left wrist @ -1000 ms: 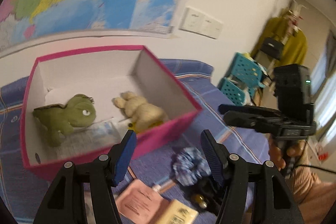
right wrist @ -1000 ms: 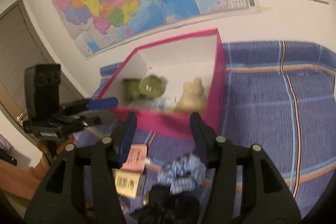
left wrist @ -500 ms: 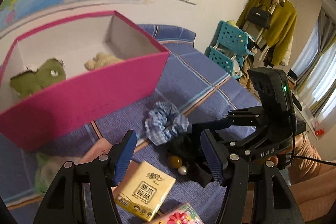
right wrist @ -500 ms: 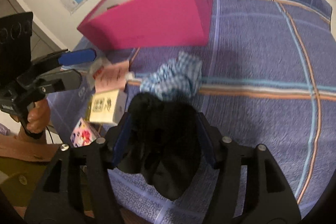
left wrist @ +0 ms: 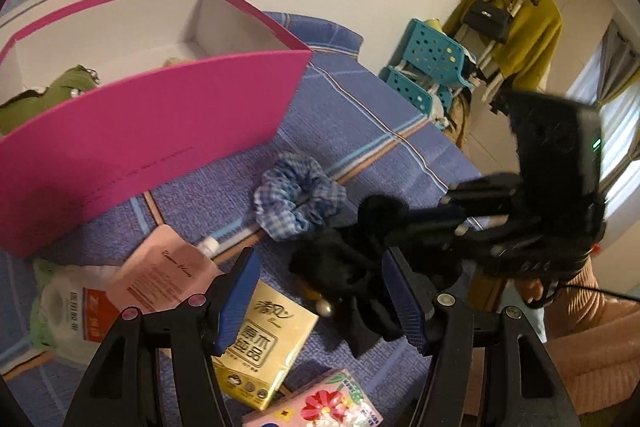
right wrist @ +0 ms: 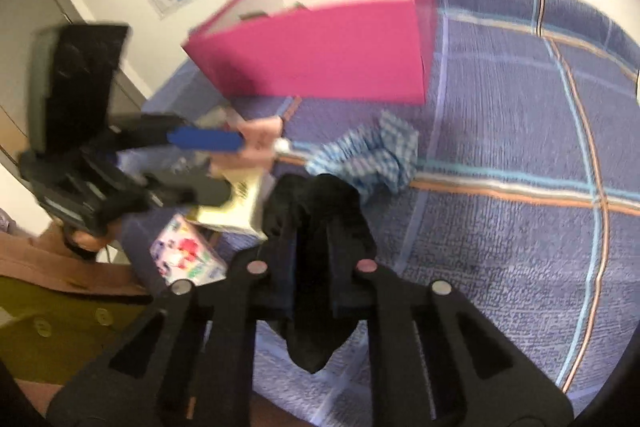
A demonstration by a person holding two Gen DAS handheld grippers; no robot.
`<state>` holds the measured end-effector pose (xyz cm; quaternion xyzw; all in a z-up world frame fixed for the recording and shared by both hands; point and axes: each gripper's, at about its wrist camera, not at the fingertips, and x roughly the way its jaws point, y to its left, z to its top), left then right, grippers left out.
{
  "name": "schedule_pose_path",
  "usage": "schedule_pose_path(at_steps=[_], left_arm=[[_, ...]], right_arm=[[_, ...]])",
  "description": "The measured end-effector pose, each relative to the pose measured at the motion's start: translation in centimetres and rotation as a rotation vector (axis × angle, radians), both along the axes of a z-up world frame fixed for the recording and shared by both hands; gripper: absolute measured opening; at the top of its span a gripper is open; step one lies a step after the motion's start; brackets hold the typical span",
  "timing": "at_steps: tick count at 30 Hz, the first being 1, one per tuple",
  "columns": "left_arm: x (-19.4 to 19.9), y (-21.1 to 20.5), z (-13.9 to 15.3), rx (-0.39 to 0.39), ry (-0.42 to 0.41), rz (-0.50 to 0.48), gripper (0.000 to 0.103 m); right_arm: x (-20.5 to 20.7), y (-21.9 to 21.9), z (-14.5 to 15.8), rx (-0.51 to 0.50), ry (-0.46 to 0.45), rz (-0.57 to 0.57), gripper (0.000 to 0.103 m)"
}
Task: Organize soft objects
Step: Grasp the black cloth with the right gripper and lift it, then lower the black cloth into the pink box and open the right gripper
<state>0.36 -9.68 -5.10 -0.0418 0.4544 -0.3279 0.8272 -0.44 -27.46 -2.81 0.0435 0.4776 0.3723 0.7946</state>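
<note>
Our right gripper (right wrist: 312,243) is clenched on the black hair tie (right wrist: 316,203), which sits between its fingers; the pink box (right wrist: 320,55) lies ahead, beyond the fingertips. Our left gripper (left wrist: 320,291) hangs released, nothing between its fingers.

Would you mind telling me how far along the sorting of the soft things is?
Done: a green plush sits in the pink box. In hand: the right tool has shut on the black fabric piece. Left: the blue checked scrunchie on the blanket; the left tool is open.
</note>
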Motion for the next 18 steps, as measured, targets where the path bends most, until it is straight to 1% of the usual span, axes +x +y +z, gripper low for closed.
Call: schedule_pose_path(at_steps=[3, 6, 10, 12, 15, 18], left_arm=[[-0.1, -0.2, -0.1, -0.03, 0.019, -0.021, 0.065], [0.0, -0.3, 0.1, -0.052, 0.021, -0.029, 0.065], [0.2, -0.3, 0.9, -0.065, -0.005, -0.033, 0.065], [0.5, -0.3, 1.7, -0.056, -0.038, -0.025, 0.065], [1.1, 0.1, 3.7, -0.046, -0.103, -0.003, 0.065], [2.1, 0.6, 5.9, -0.034, -0.166, 0.035, 0.063]], right_arm=[[-0.2, -0.2, 2.2, 0.032, -0.05, -0.002, 0.011], [-0.2, 0.1, 3.9, 0.037, -0.097, -0.002, 0.011], [0.2, 0.6, 6.0, 0.063, -0.147, 0.01, 0.011], [0.4, 1.0, 7.1, 0.074, -0.178, 0.02, 0.011], [1.1, 1.5, 9.5, 0.097, -0.239, 0.038, 0.011], [2.5, 2.6, 11.9, 0.098, -0.321, 0.047, 0.011]])
